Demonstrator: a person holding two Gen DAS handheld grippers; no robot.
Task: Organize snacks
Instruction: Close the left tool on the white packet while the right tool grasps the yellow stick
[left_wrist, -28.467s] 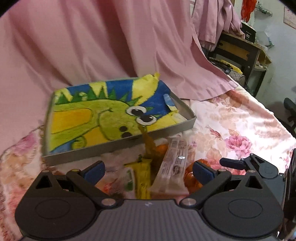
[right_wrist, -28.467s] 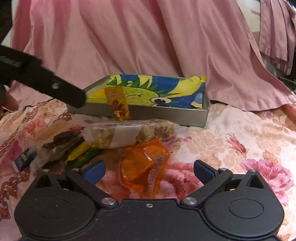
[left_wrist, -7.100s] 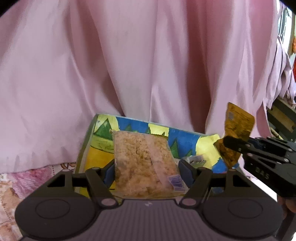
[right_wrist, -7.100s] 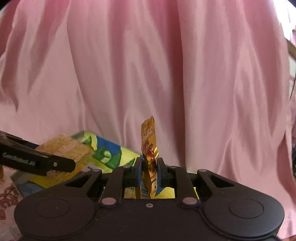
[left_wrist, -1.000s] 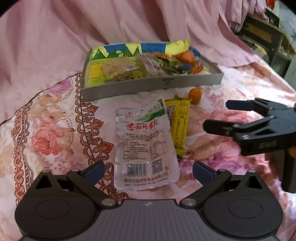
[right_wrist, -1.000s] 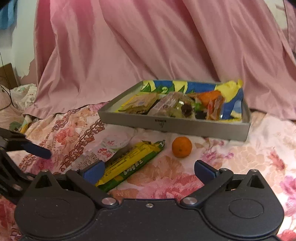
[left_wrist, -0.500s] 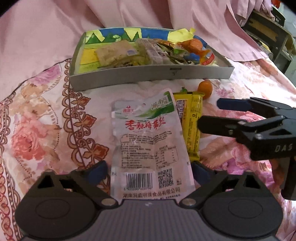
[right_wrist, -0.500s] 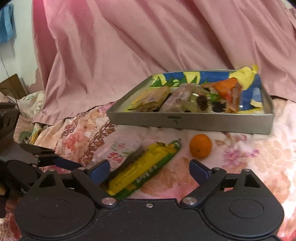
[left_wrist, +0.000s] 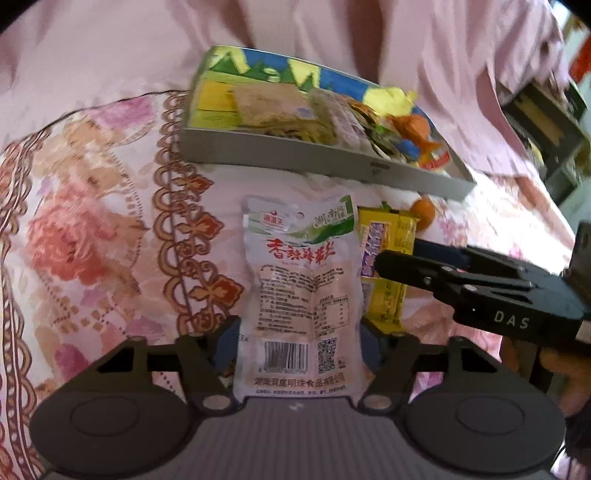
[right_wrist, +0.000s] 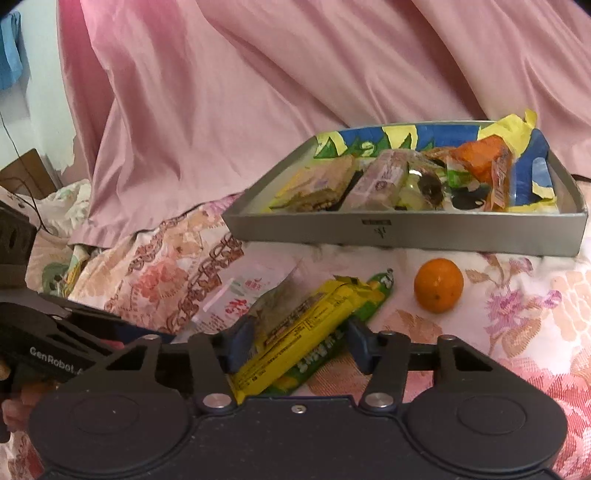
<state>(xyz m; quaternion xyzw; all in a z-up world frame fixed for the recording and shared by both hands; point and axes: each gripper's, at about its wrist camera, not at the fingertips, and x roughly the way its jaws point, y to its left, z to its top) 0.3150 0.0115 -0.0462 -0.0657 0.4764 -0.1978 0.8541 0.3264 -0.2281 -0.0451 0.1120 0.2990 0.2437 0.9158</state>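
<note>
The white snack pouch lies flat on the bed, its long axis running straight out between the fingers of the left gripper, toward the grey tray beyond — the jaws bracket its barcode end closely, though I cannot tell whether they grip it yet. Just beside it, the right gripper straddles the yellow bar lying aslant across the jaws, narrowed but seemingly not clamped. The pouch is glossy, with red lettering and a green band.
</note>
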